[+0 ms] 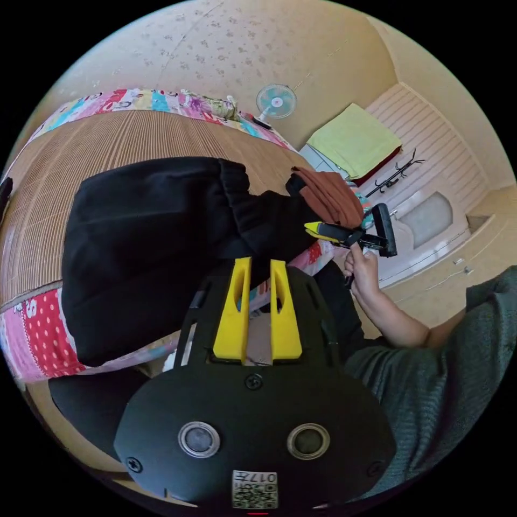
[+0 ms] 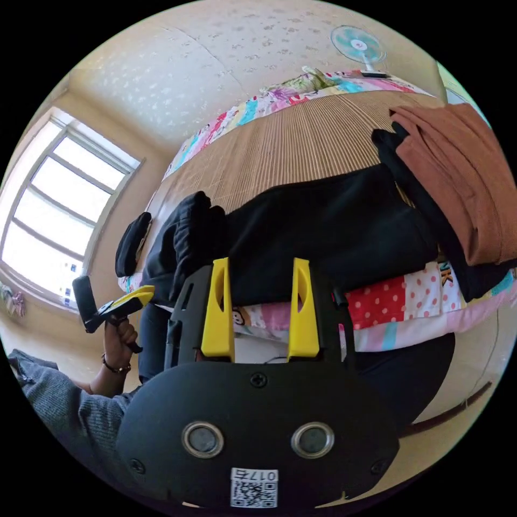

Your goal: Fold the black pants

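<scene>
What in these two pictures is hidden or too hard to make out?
- Pants: near edge hidden by the left gripper, left gripper view.
- Black garment under the brown stack: mostly covered, right gripper view.
- Small dark item by the window: too small to identify.
- Right gripper is open, empty.

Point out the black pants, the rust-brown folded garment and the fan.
black pants point(image 1: 145, 242): left gripper view, middle of the folded fabric.
rust-brown garment point(image 2: 463, 177): right gripper view, its flat top layer.
fan point(image 1: 276, 101): left gripper view, centre of the round head.
</scene>
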